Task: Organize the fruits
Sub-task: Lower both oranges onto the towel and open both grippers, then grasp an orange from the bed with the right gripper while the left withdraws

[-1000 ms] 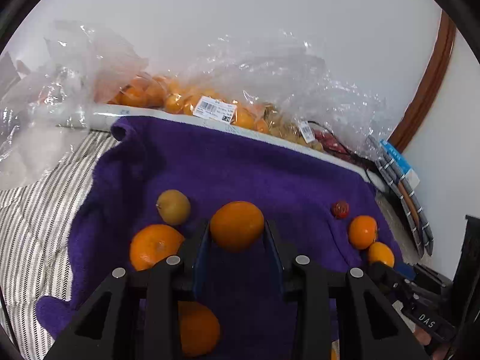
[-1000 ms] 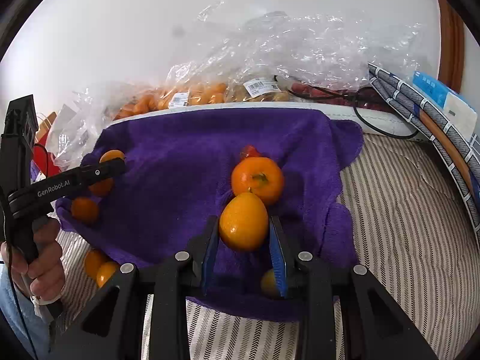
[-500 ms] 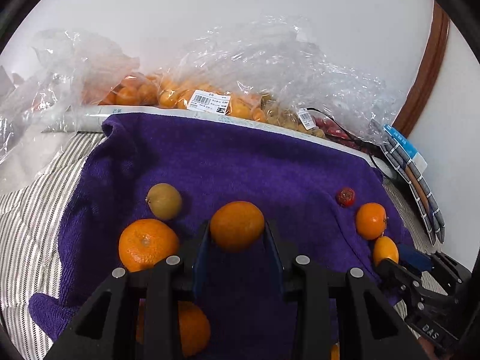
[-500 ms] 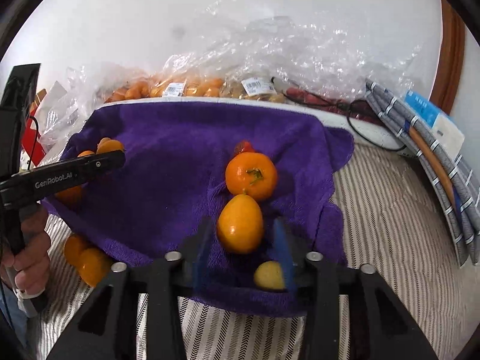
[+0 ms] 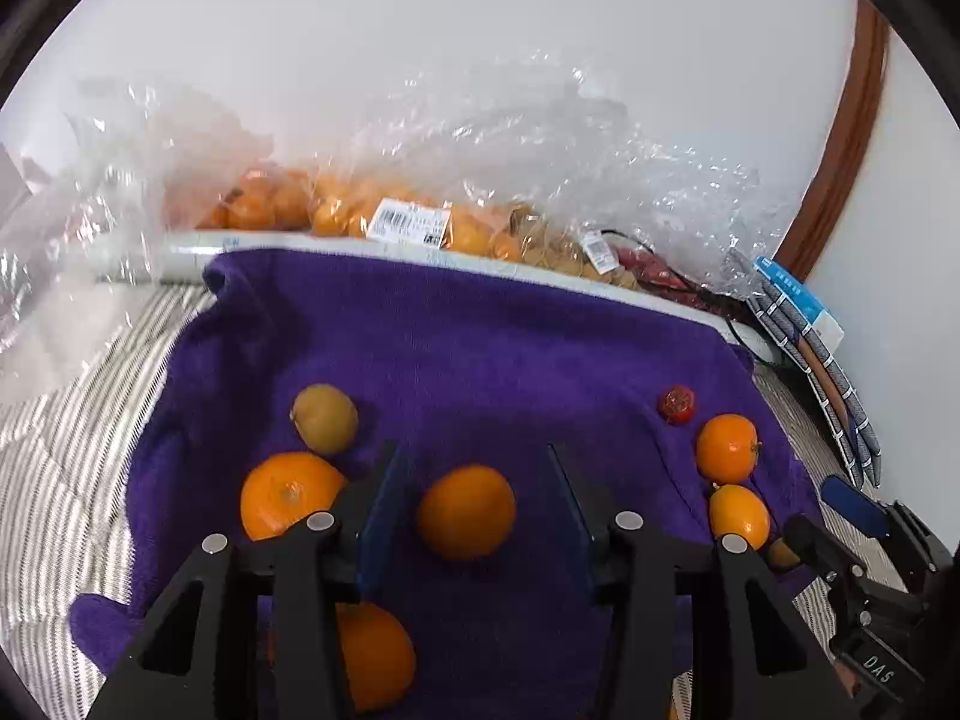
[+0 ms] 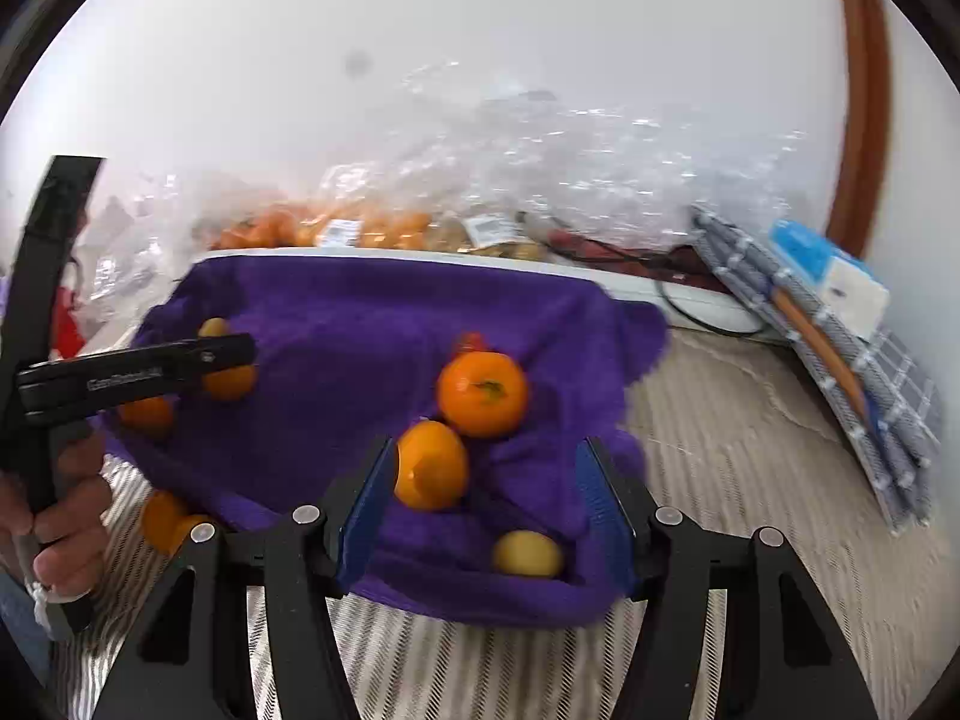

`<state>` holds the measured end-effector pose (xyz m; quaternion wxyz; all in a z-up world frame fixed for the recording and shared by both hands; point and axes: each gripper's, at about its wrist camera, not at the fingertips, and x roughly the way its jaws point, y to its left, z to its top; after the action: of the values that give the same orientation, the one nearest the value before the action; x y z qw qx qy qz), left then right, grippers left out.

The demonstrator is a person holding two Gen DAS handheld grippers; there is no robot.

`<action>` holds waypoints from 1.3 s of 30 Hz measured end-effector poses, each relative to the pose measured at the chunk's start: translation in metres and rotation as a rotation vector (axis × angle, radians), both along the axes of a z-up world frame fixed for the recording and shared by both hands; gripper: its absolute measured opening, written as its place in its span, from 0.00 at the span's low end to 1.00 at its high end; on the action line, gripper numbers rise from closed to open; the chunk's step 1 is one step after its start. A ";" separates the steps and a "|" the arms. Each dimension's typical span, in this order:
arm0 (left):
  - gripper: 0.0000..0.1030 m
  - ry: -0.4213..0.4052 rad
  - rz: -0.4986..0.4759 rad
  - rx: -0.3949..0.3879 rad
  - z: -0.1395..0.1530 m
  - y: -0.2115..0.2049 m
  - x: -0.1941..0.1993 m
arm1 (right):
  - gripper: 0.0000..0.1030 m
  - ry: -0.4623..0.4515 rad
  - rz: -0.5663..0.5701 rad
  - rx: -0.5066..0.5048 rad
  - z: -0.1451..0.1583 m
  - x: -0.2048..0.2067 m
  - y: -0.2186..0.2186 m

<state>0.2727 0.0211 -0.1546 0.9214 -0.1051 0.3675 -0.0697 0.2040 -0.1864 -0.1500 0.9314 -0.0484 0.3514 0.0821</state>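
Both jaws have just been opening and stand apart, left gripper (image 5: 474,504) around its orange (image 5: 467,512), right gripper (image 6: 486,504) with its orange (image 6: 431,464) at 9 o'clock on the purple towel (image 5: 480,348), so we back straight out without nudging fruit.

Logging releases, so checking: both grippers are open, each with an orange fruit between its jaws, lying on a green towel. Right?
Only the colour is wrong: the towel is purple, as both wrist views show. The left gripper and right gripper are open, with an orange fruit between each one's jaws.

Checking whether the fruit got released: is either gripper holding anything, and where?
Nothing is held. The left gripper and right gripper have just been opening; an orange lies free between the left jaws.
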 end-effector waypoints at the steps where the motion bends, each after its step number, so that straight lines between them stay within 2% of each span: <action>1: 0.45 -0.010 0.000 -0.005 0.002 0.001 -0.002 | 0.59 -0.005 -0.027 -0.001 0.003 -0.003 -0.001; 4: 0.45 -0.021 0.007 -0.010 0.007 0.004 -0.004 | 0.59 -0.011 -0.072 0.002 0.013 -0.019 0.000; 7: 0.45 -0.032 -0.004 0.005 0.016 0.005 -0.009 | 0.59 0.000 -0.067 0.038 0.019 -0.037 0.008; 10: 0.45 -0.072 -0.025 0.017 0.039 0.007 -0.021 | 0.54 0.036 -0.041 0.056 0.017 -0.054 0.024; 12: 0.46 -0.096 -0.018 0.063 0.056 0.011 -0.038 | 0.51 0.043 -0.018 0.060 0.014 -0.064 0.035; 15: 0.46 -0.097 -0.009 0.118 0.064 0.023 -0.063 | 0.45 0.057 0.023 0.066 0.009 -0.074 0.049; 19: 0.50 -0.109 0.004 0.136 0.057 0.052 -0.096 | 0.33 0.100 0.062 0.112 -0.001 -0.074 0.064; 24: 0.50 -0.059 0.082 0.191 0.033 0.085 -0.119 | 0.32 0.150 0.091 0.128 -0.016 -0.068 0.081; 31: 0.50 -0.009 0.144 0.169 0.015 0.115 -0.125 | 0.32 0.179 0.106 0.117 -0.025 -0.056 0.096; 39: 0.50 -0.001 0.188 0.076 0.006 0.134 -0.123 | 0.32 0.166 0.110 0.076 -0.025 -0.051 0.103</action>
<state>0.1498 0.1552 -0.1487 0.9275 -0.1039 0.3579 0.0308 0.1530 -0.0834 -0.1747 0.8943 -0.0252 0.4208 0.1502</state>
